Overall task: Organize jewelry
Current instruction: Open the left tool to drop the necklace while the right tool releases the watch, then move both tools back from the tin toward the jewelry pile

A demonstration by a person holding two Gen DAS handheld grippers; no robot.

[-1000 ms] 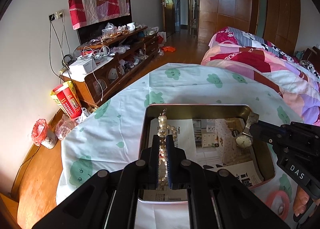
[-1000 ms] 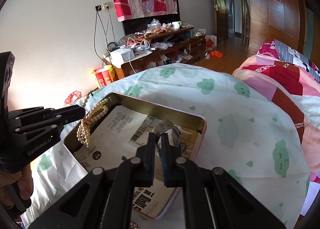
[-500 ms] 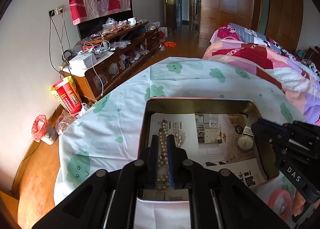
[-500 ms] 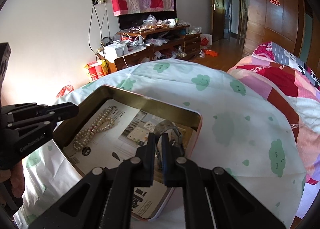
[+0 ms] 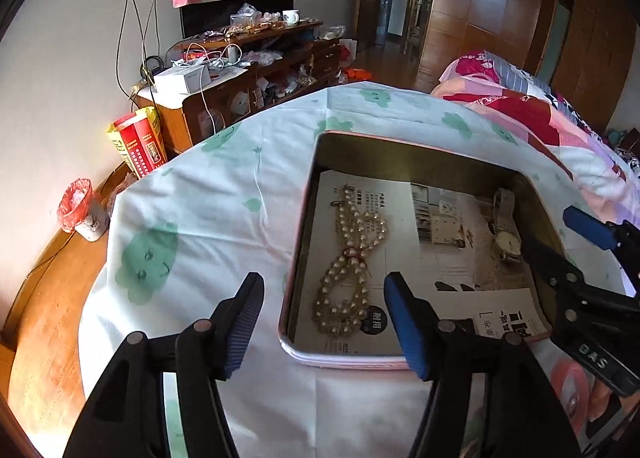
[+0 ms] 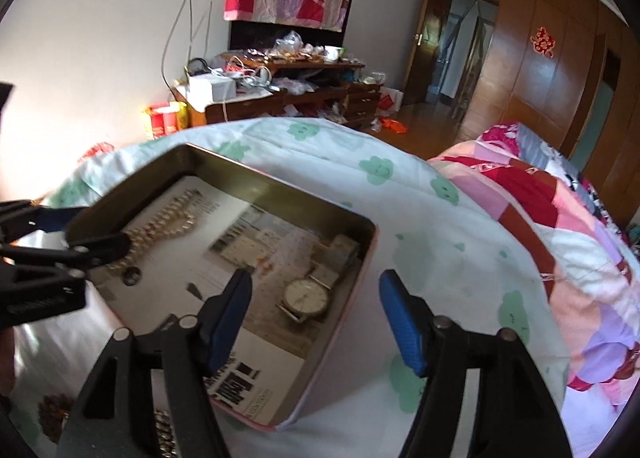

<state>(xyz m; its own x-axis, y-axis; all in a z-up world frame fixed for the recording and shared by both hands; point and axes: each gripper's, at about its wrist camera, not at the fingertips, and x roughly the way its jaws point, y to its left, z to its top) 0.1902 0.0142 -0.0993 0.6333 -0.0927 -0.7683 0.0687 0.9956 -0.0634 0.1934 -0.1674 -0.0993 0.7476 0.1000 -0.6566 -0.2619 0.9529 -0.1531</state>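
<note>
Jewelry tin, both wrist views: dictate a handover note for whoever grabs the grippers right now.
Left gripper: open, jaws just opened, nothing held; it sits over the pearl necklace.
Right gripper: open, jaws just opened, empty, above the wristwatch.
Both pieces lie loose on the paper lining the metal tin, necklace on its left side, watch on its right.
Done: necklace and watch placed.
Left: more beaded pieces seem to lie outside the tin near the right gripper; check them.

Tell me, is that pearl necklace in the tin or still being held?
In the tin. The pearl necklace lies loose on the paper lining of the tin, and the left gripper has just been opening; its fingers stand clear of it.
</note>
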